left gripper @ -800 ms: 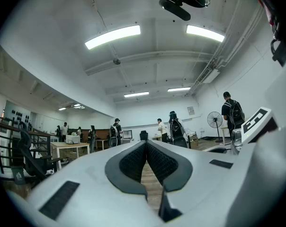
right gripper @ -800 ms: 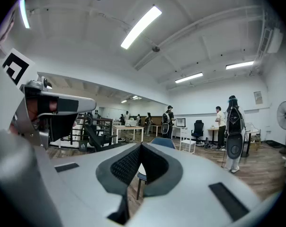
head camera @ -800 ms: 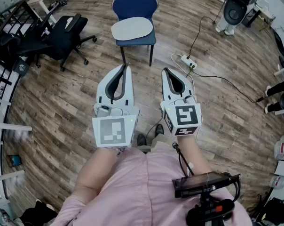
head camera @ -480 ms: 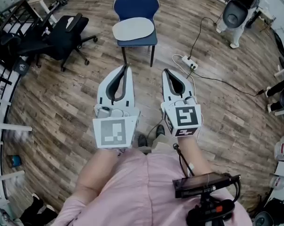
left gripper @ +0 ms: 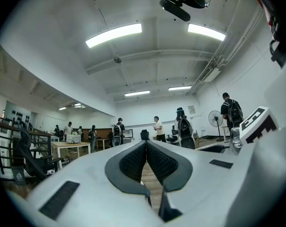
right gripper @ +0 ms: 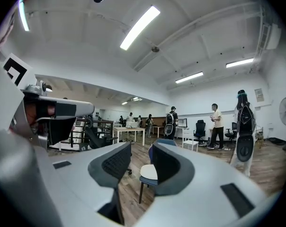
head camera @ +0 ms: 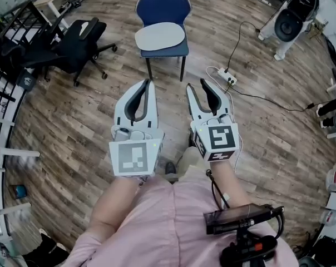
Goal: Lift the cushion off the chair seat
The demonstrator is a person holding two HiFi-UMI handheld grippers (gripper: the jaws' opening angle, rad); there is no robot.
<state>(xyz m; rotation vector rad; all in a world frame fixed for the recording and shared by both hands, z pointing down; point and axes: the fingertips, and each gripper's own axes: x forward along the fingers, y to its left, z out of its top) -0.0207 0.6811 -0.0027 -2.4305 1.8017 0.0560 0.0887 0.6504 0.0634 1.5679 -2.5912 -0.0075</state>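
A blue chair (head camera: 162, 4) stands on the wood floor ahead of me, with a pale oval cushion (head camera: 159, 36) lying flat on its seat. Both grippers hover side by side well short of the chair, touching nothing. My left gripper (head camera: 147, 83) is shut, its jaws meeting at the tips (left gripper: 145, 143). To its right, my right gripper (head camera: 196, 85) is open and empty. In the right gripper view the cushion (right gripper: 148, 172) and the chair back (right gripper: 163, 142) show through the gap of that gripper (right gripper: 140, 150), still at a distance.
A black office chair (head camera: 73, 40) stands left of the blue chair. A white power strip (head camera: 226, 75) and its black cable lie on the floor to the right. A standing fan (head camera: 293, 21) is at the far right, dark railings (head camera: 6, 49) at the left. People stand far off.
My right gripper has gone from shut to open. The chair sits slightly lower in the head view, so I have come a little closer. The left gripper is unchanged.
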